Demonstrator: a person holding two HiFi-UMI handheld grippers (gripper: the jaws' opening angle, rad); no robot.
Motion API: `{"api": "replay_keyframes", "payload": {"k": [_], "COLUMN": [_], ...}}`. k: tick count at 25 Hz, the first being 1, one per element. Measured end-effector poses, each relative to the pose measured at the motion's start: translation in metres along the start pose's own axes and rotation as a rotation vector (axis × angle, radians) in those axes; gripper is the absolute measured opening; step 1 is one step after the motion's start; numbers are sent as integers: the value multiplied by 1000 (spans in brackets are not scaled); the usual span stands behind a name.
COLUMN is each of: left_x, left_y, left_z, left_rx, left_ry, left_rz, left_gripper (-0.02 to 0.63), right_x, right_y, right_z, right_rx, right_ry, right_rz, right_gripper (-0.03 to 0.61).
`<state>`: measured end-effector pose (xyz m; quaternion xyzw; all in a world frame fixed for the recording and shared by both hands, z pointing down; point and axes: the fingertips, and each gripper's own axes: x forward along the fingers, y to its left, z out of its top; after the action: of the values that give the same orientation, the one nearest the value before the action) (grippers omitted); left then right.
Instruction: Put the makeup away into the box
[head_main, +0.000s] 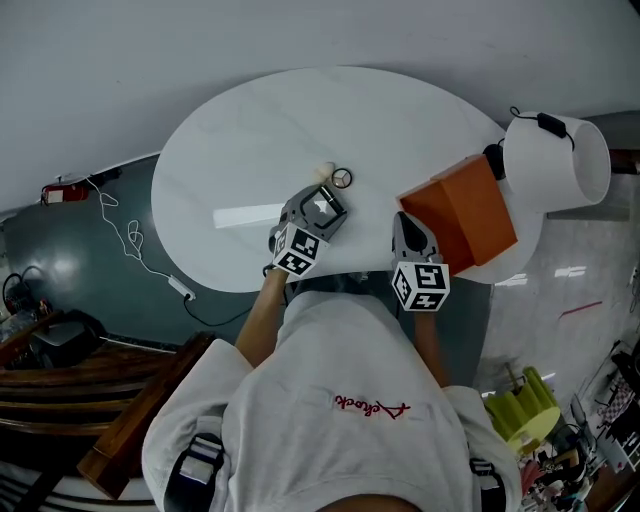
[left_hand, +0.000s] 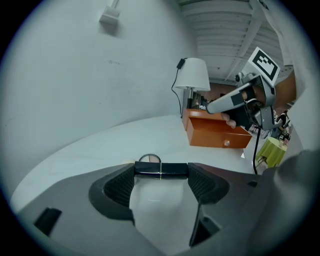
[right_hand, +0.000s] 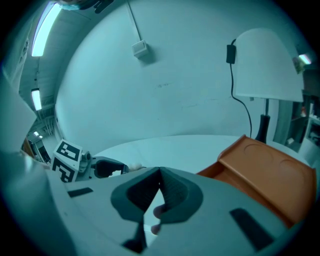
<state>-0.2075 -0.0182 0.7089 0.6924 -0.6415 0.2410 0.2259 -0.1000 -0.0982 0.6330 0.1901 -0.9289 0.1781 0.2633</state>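
Note:
A slim black makeup tube lies crosswise between the tips of my left gripper, which is shut on it just above the white table. Just beyond it on the table lies a small round compact, with a pale beige item beside it. The orange box stands at the table's right edge, its drawer with a small knob pulled out. My right gripper is at the box's near side, jaws shut with nothing between them.
A lamp with a white shade stands right behind the box, its cord running down. The table's front edge is close to the person's body. A yellow-green object sits below the table to the right.

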Motion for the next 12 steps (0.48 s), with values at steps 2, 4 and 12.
{"api": "replay_keyframes", "payload": {"k": [2, 4, 12], "left_x": [-3, -5, -12], "left_y": [0, 1, -7], "left_z": [19, 38, 111], "left_rx": [11, 26, 120], "left_ry": [-32, -63, -174], "left_rz": [0, -2, 8], "left_gripper": [330, 330, 330], "right_x": [-8, -16, -57], "right_y": [-2, -5, -24], "right_z": [7, 16, 41], "right_rx": [3, 5, 23], "right_ry": [-24, -53, -170], "right_rz": [-16, -33, -100], "right_gripper": [20, 20, 20]}}
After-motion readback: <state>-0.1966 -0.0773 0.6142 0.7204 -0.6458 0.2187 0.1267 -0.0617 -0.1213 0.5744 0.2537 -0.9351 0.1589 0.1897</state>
